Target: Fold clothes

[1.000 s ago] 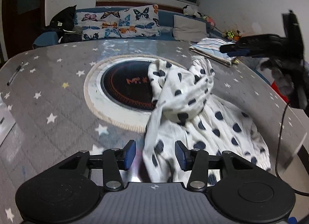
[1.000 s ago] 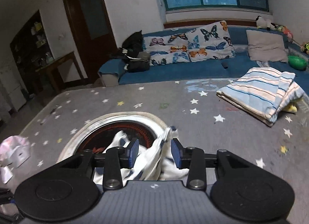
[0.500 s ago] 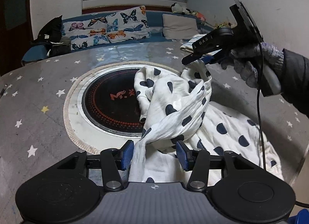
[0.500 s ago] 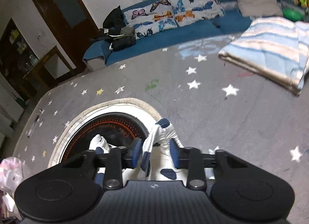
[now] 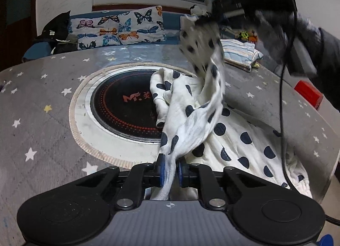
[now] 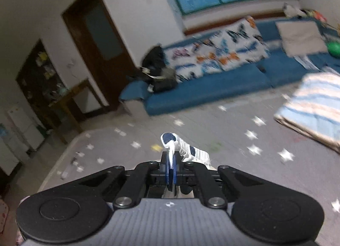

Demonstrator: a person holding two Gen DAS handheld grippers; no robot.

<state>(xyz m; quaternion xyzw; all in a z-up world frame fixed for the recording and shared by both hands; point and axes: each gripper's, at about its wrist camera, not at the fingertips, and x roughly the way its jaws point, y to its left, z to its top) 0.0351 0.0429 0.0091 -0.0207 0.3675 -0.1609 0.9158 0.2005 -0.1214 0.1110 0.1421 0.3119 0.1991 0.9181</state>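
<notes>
A white garment with dark polka dots (image 5: 233, 135) lies crumpled on the grey star-patterned table (image 5: 42, 118). In the left wrist view, my left gripper (image 5: 170, 170) has a twisted strand of it between its blue pads. The jaws are closing and the pads press on the cloth. My right gripper (image 6: 171, 171) is shut on another edge of the garment (image 6: 187, 148). In the left wrist view the right gripper (image 5: 206, 20) is blurred and high at the back right, held by a gloved hand (image 5: 274, 31). It lifts that end of the cloth off the table.
A round black hotplate (image 5: 127, 106) is set into the table's middle, partly under the garment. A folded striped cloth (image 5: 238, 52) lies at the far right. A black cable (image 5: 281, 97) hangs over the garment. A red box (image 5: 308, 95) and the table's edge are at the right.
Both grippers have closed on the garment. The right one has risen and swung away, pulling its end of the cloth up. The left stays low at the near edge.
</notes>
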